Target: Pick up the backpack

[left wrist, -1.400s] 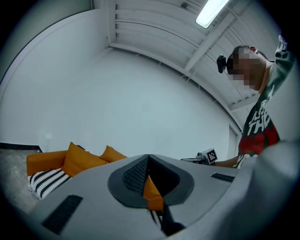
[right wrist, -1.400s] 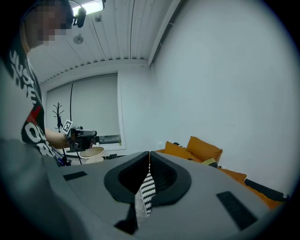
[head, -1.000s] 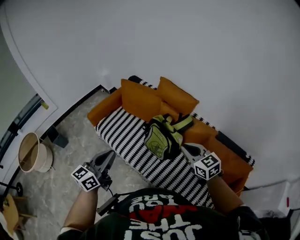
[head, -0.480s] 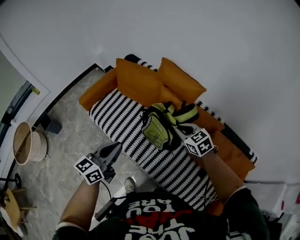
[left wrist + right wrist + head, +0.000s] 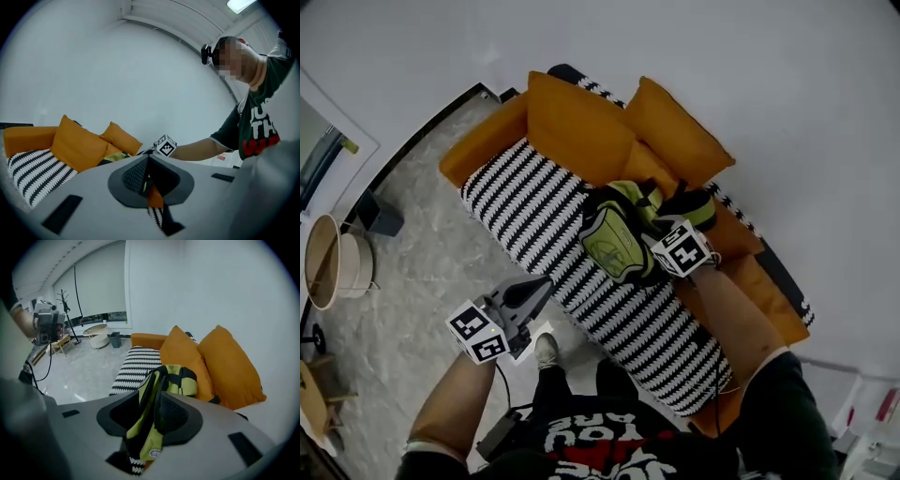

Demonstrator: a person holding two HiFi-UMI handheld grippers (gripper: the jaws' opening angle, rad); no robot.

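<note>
The lime-green and black backpack (image 5: 614, 246) lies on the striped seat of an orange sofa (image 5: 525, 211), leaning against the back cushions. My right gripper (image 5: 652, 242) is down at the backpack's right side. In the right gripper view its jaws (image 5: 152, 390) are opening, and a green edge of the backpack (image 5: 180, 378) shows in the gap between them, with no pad pressing on it. My left gripper (image 5: 546, 281) hangs in front of the sofa's front edge, its jaws shut to a point (image 5: 148, 158) with nothing in them. A sliver of the backpack (image 5: 112, 158) shows past its jaws.
Two orange cushions (image 5: 572, 131) (image 5: 675, 131) stand behind the backpack against a white wall. On the grey marble floor to the left are a round pale basket (image 5: 333, 262) and a small dark box (image 5: 380, 216). The person's foot (image 5: 546, 349) is by the sofa's front.
The right gripper came down from the sofa's front edge onto the backpack's right side. The left gripper sank a little and stays in front of the sofa.
</note>
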